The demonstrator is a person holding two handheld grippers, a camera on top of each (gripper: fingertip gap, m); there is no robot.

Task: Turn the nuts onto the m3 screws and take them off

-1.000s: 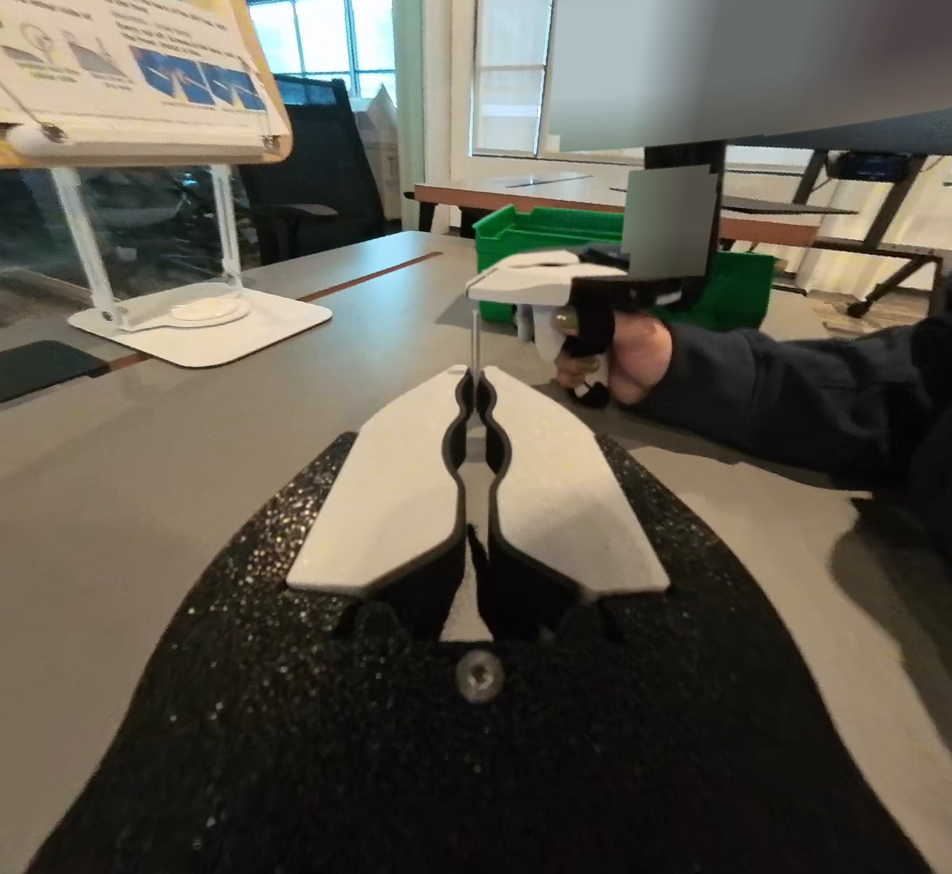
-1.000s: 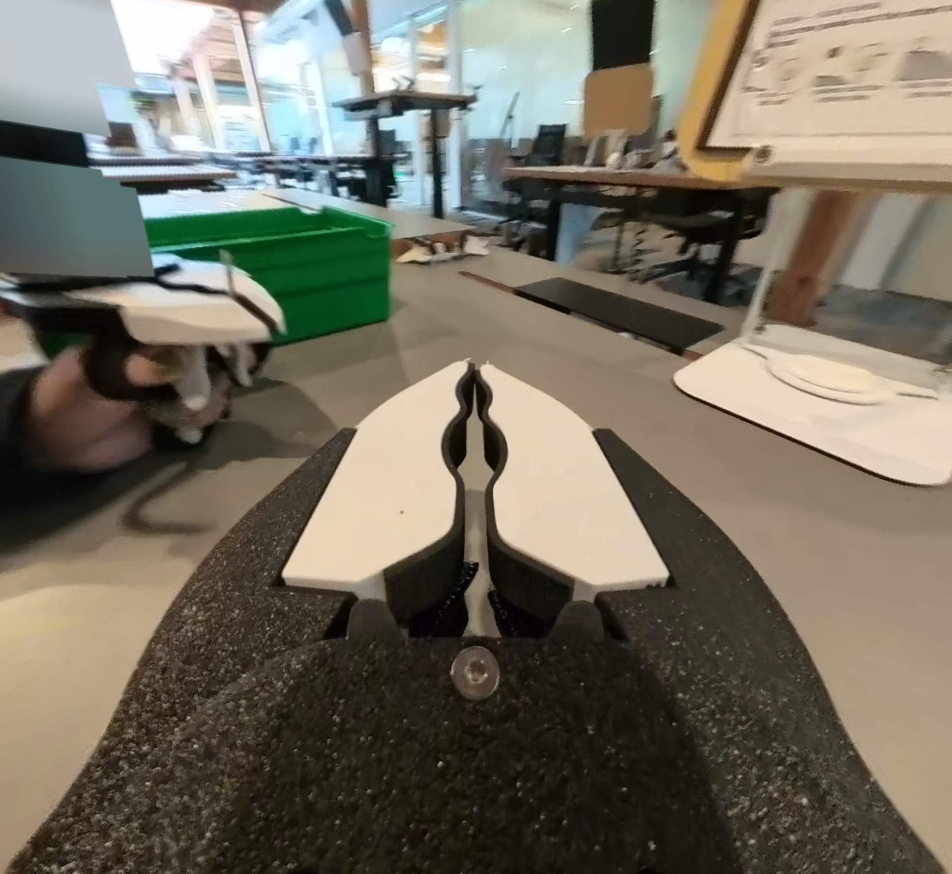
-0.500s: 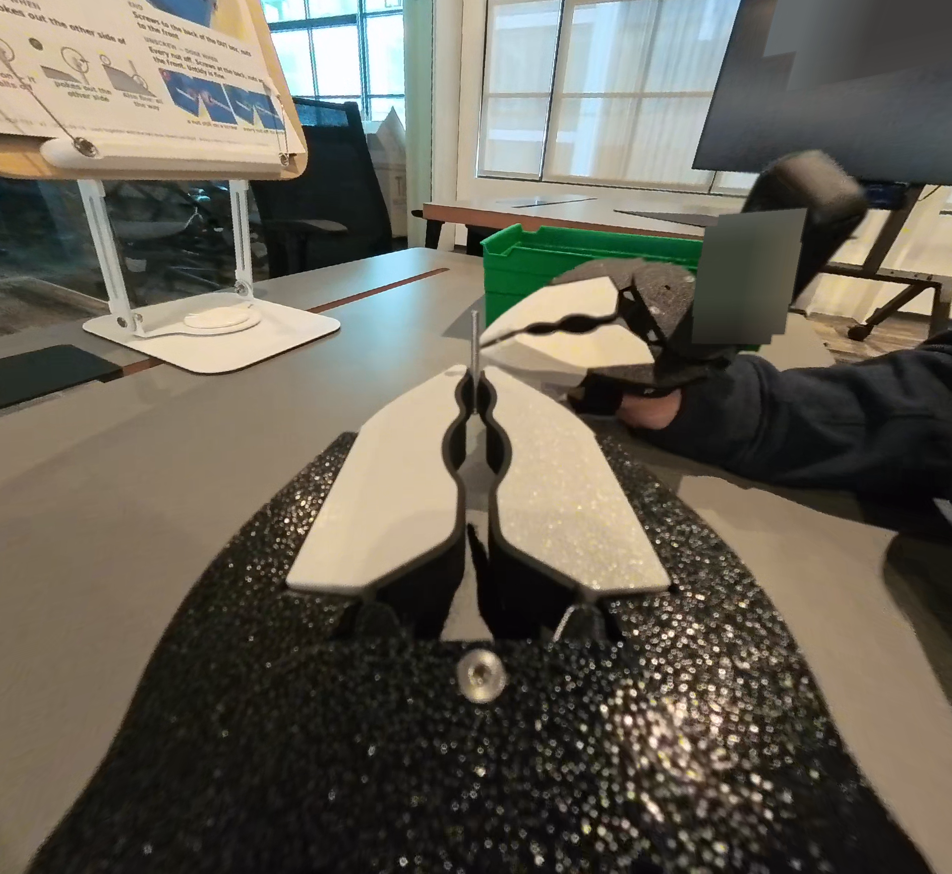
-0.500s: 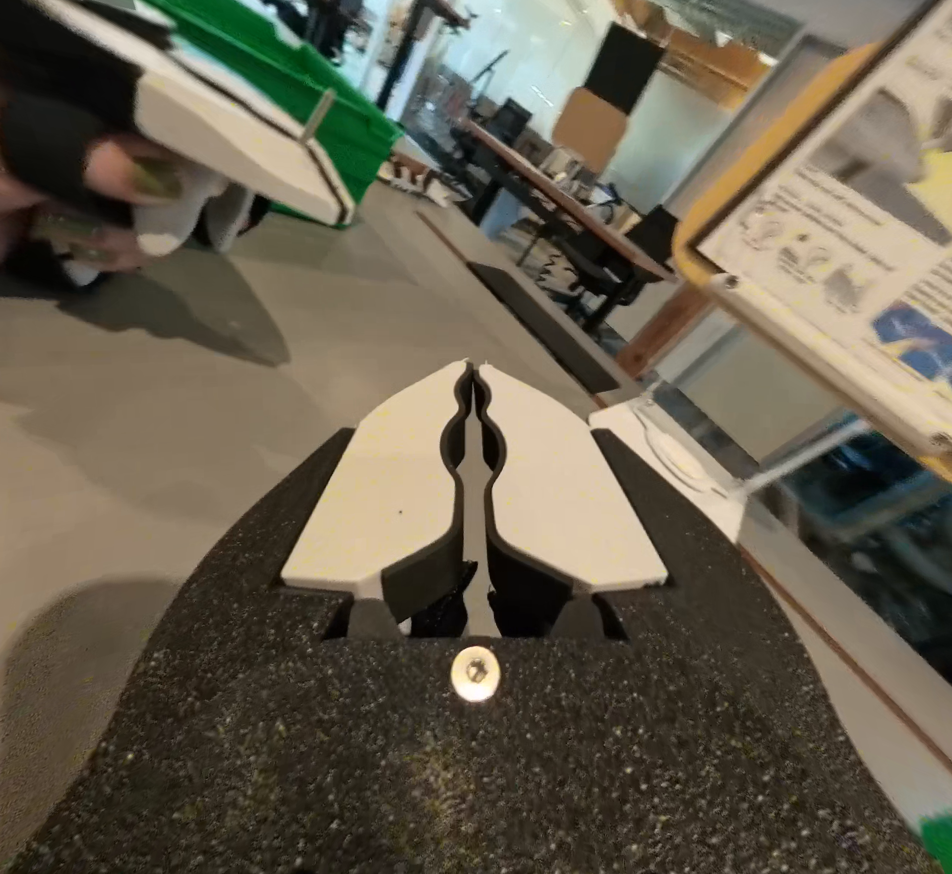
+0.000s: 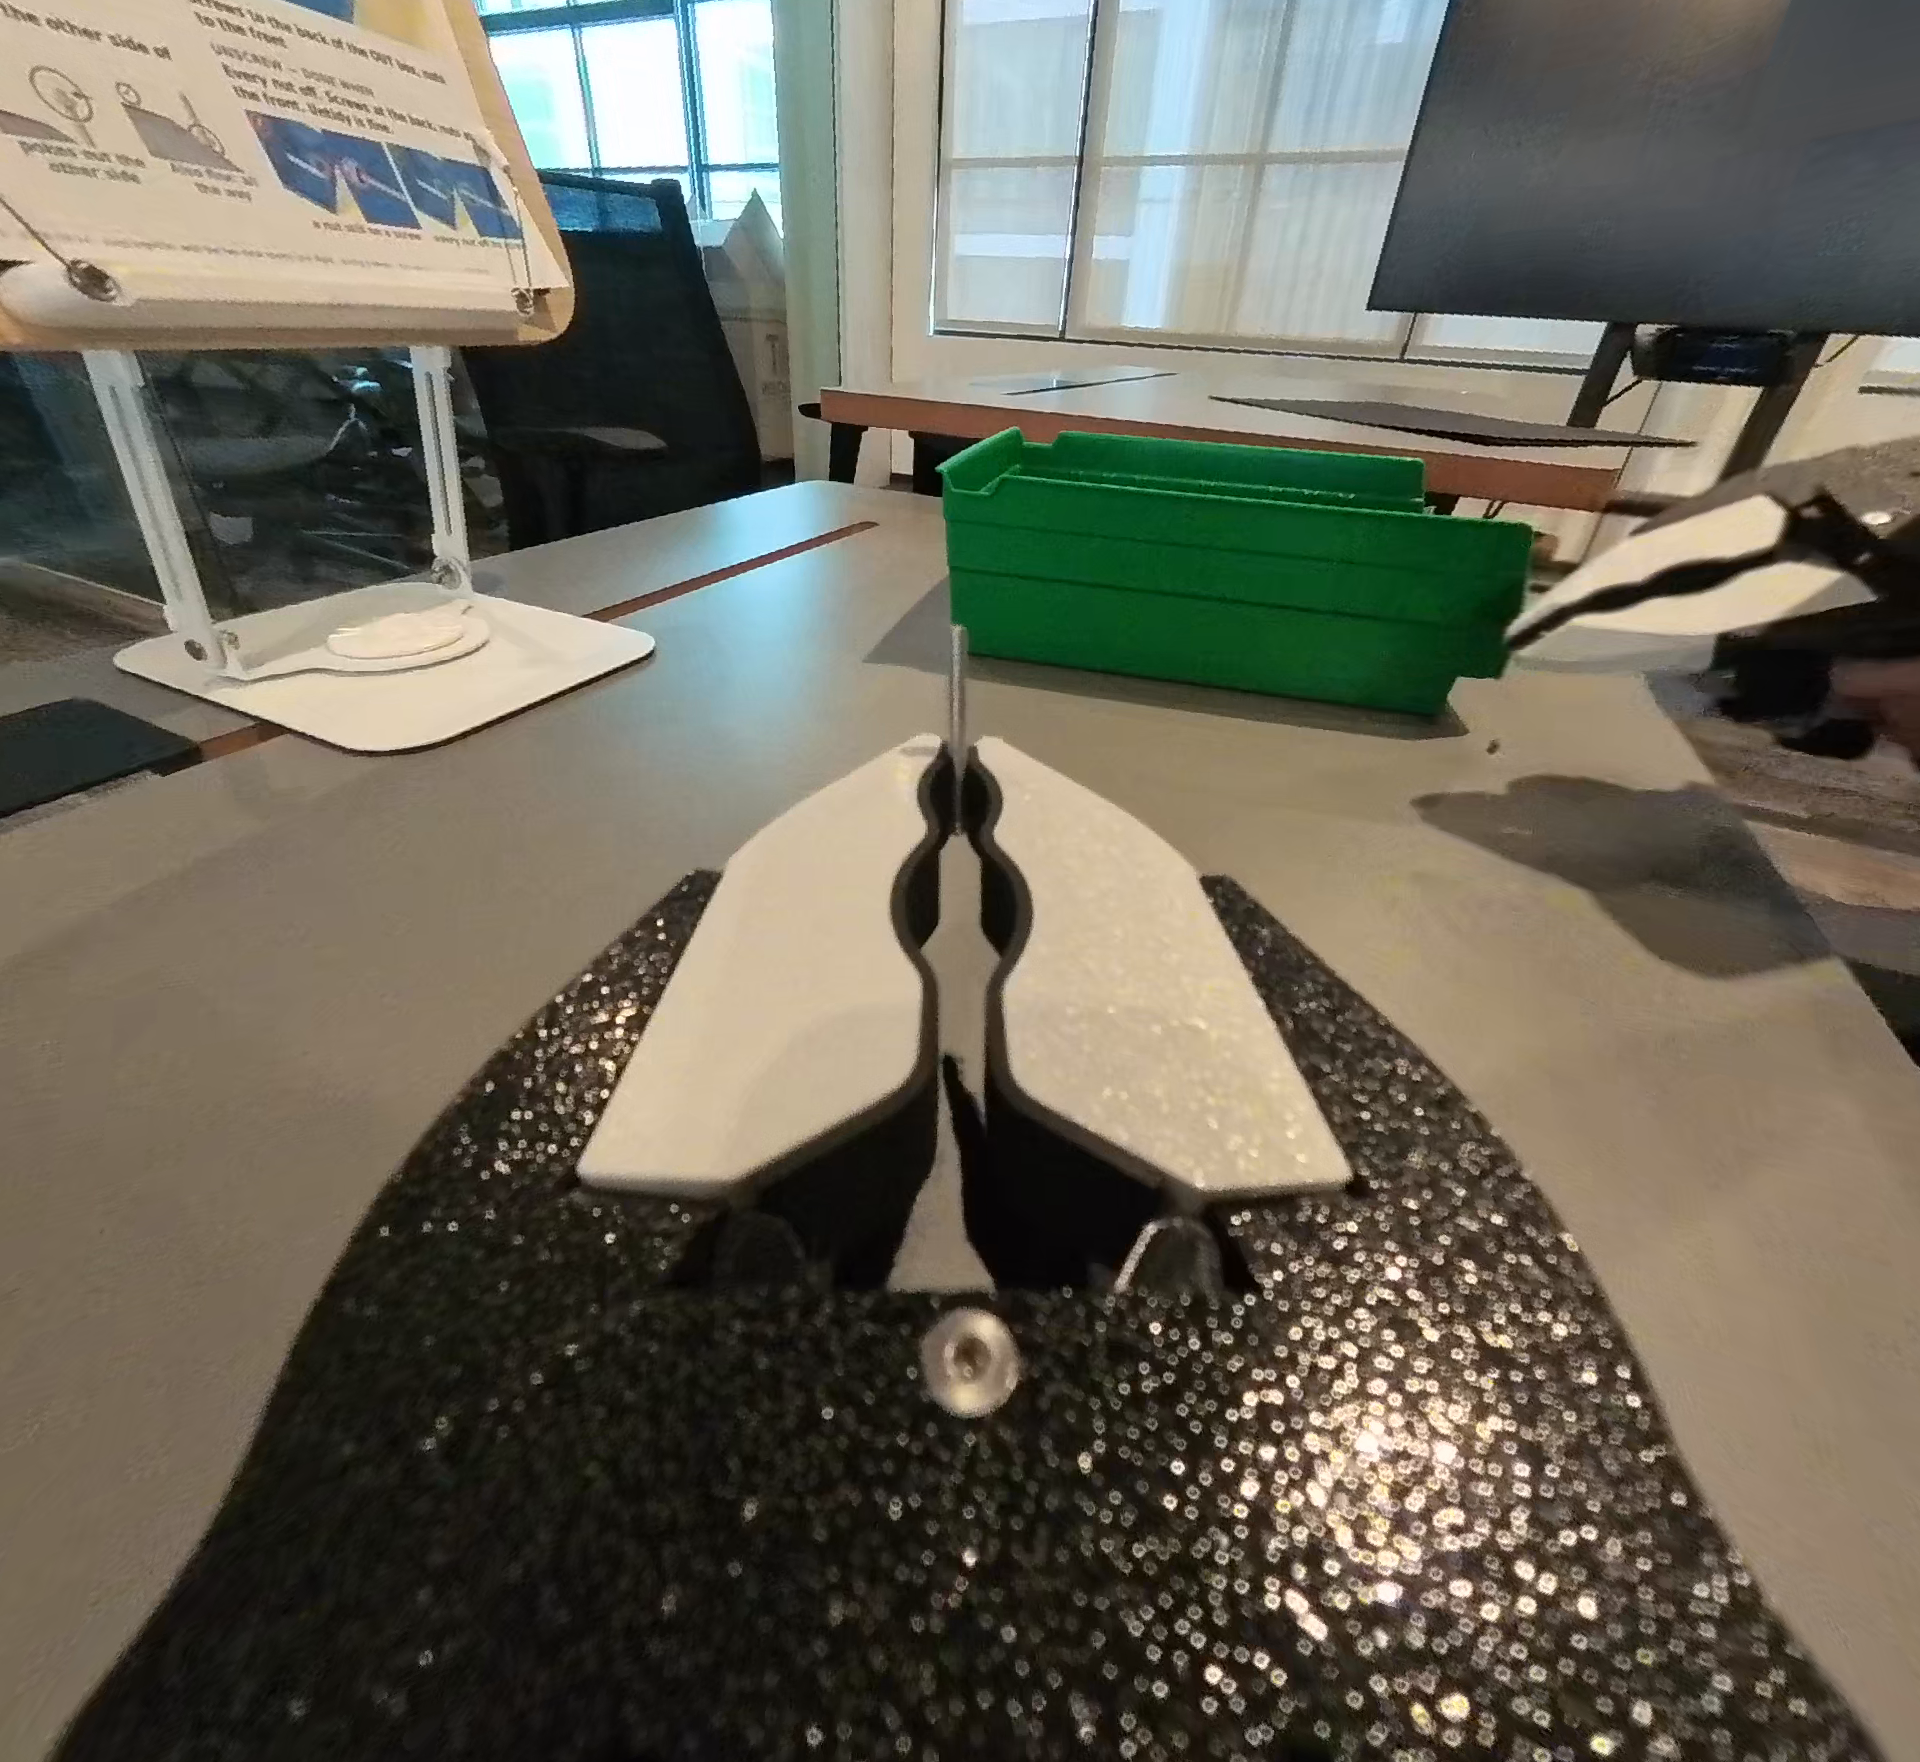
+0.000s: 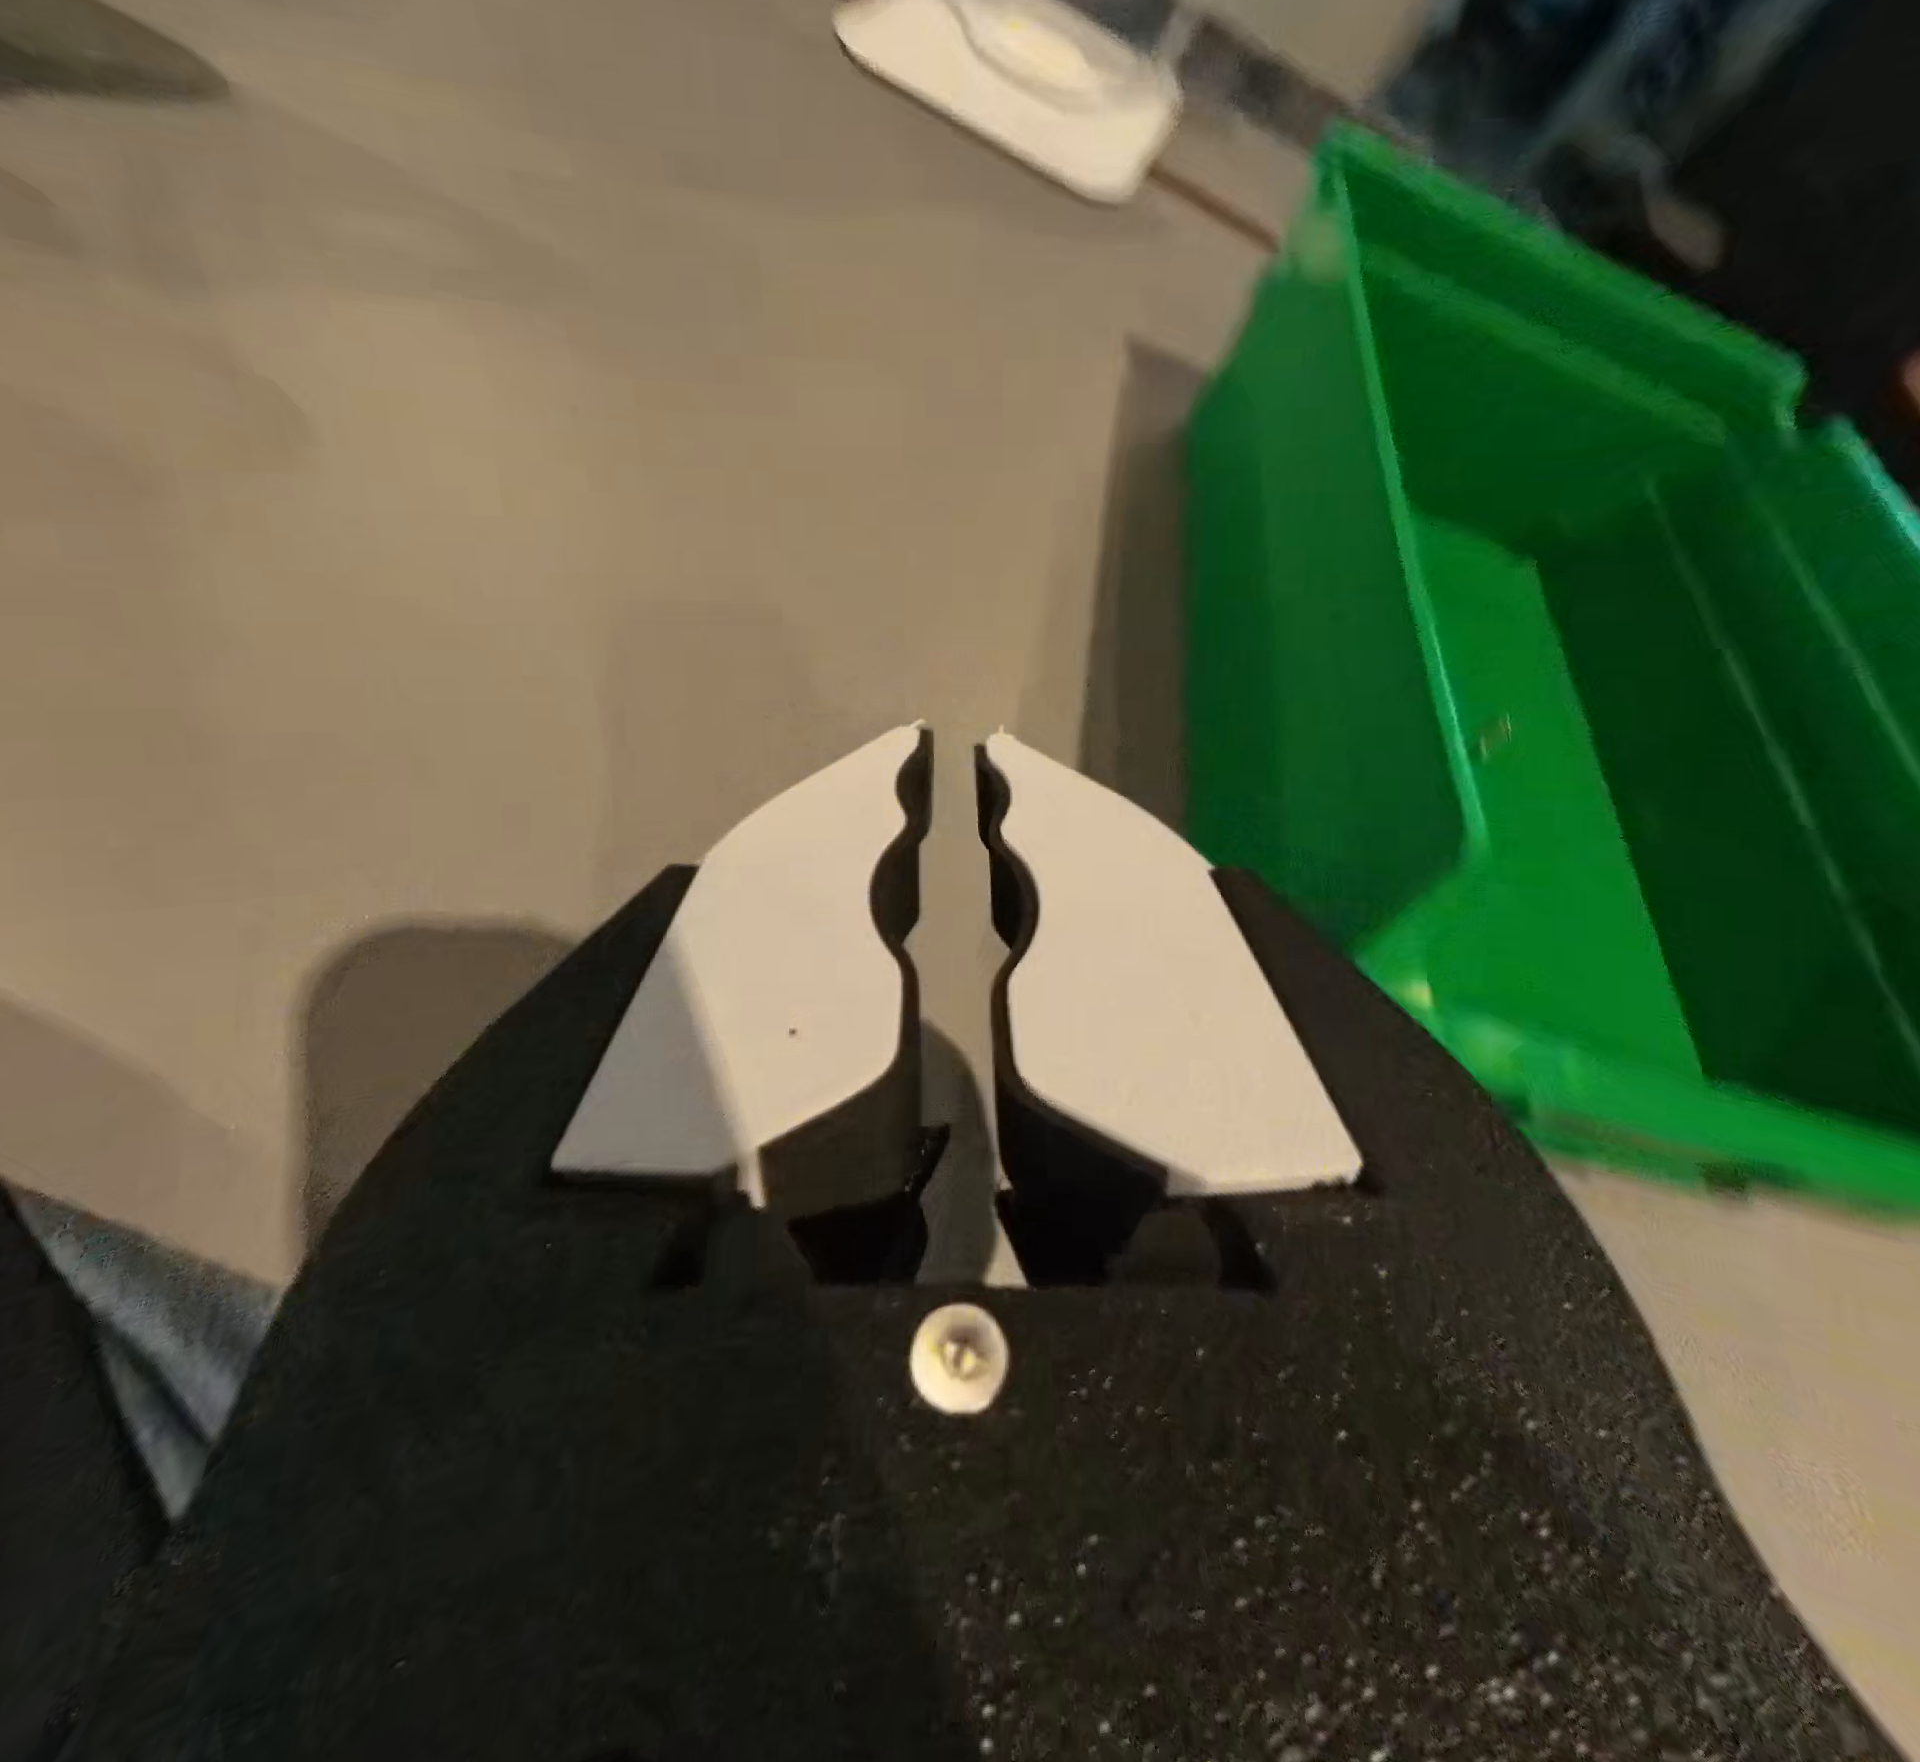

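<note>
In the left wrist view my left gripper [image 5: 957,756] is shut on a thin metal screw [image 5: 956,689], which stands upright out of its tips above the grey table [image 5: 416,881]. No nut shows on the bare shaft. My right gripper [image 6: 956,746] is slightly open with nothing between its pads. It hangs over the table beside the green bin [image 6: 1558,673]. It also shows at the right edge of the left wrist view [image 5: 1517,640], in front of the bin's corner. A tiny dark speck [image 5: 1492,748] is just below its tips; I cannot tell what it is.
The green bin [image 5: 1226,590] stands at the back right of the table. A white document stand [image 5: 395,663] holding an instruction sheet is at the back left, and also shows in the right wrist view [image 6: 1008,91]. A dark monitor [image 5: 1662,81] hangs at the upper right. The table's right edge is near. The grippers' ends are close to 30 cm from one another.
My right gripper left the screw's top, swung away right to the green bin, and its jaws opened a little. My left gripper kept hold of the screw, nearly still.
</note>
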